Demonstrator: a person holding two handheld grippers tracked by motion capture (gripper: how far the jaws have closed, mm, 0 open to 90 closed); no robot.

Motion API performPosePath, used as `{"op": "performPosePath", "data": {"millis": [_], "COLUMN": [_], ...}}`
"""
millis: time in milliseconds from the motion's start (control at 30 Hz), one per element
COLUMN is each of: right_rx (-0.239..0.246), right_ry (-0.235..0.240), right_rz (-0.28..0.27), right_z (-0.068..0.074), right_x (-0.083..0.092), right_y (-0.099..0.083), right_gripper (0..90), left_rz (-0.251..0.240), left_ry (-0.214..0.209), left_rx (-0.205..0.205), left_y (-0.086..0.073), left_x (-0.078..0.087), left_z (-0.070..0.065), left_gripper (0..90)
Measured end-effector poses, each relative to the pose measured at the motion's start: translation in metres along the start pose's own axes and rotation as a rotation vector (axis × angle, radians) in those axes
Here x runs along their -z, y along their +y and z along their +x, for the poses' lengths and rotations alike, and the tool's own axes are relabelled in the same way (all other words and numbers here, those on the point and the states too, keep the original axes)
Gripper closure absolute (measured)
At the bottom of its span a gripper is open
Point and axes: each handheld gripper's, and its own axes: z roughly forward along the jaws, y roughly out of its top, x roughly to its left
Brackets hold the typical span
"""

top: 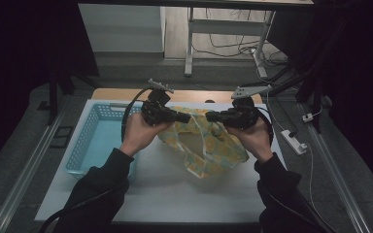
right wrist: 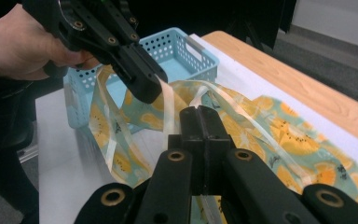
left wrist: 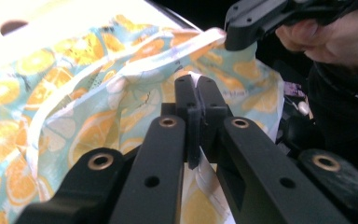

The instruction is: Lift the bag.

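A light cloth printed with orange slices (top: 209,148) hangs between my two grippers, its lower part resting on the white table top (top: 175,189). My left gripper (top: 187,117) is shut on a fold of the cloth's upper edge, its jaws pressed together in the left gripper view (left wrist: 196,86). My right gripper (top: 209,116) faces it a short way off and is shut on a white strip of the same cloth (right wrist: 199,114). In the right gripper view the left gripper (right wrist: 147,91) holds a white strap above the cloth (right wrist: 279,135).
A light blue plastic basket (top: 90,141) stands on the left part of the table, also in the right gripper view (right wrist: 177,51). A wooden edge (top: 121,93) runs along the far side. A white power strip (top: 294,141) lies on the floor at the right.
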Motion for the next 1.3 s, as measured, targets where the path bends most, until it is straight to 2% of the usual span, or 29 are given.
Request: {"op": "performPosePath", "data": {"millis": [300,533,767,967,1167,1300], "right_rx": [0.032,0.039,0.026,0.045,0.066,0.082], "right_ry": [-0.022,-0.009,-0.004,-0.026,-0.033,-0.040], "right_rz": [-0.026,-0.053,-0.098,-0.119,-0.141,-0.151], "right_z": [0.004,0.005,0.002,0.004,0.010,0.014], "right_x": [0.013,0.020,0.030,0.040,0.046,0.049], "right_y": [0.026,0.042,0.058,0.072,0.085,0.093], "right_gripper": [90.0,90.0,90.0,90.0,90.0,90.0], "left_rz": [-0.048,-0.081,-0.130,-0.167,-0.199,-0.242], "left_ry": [0.011,0.033,0.051,0.055,0.075,0.063], "left_rx": [-0.020,-0.037,-0.043,-0.051,-0.063,-0.058], "left_y": [0.025,0.041,0.054,0.063,0.072,0.075], "left_x": [0.023,0.036,0.049,0.059,0.071,0.079], "left_z": [-0.004,-0.008,-0.013,-0.018,-0.023,-0.025], "left_gripper": [89.3,89.3,89.3,89.4,89.3,89.4]}}
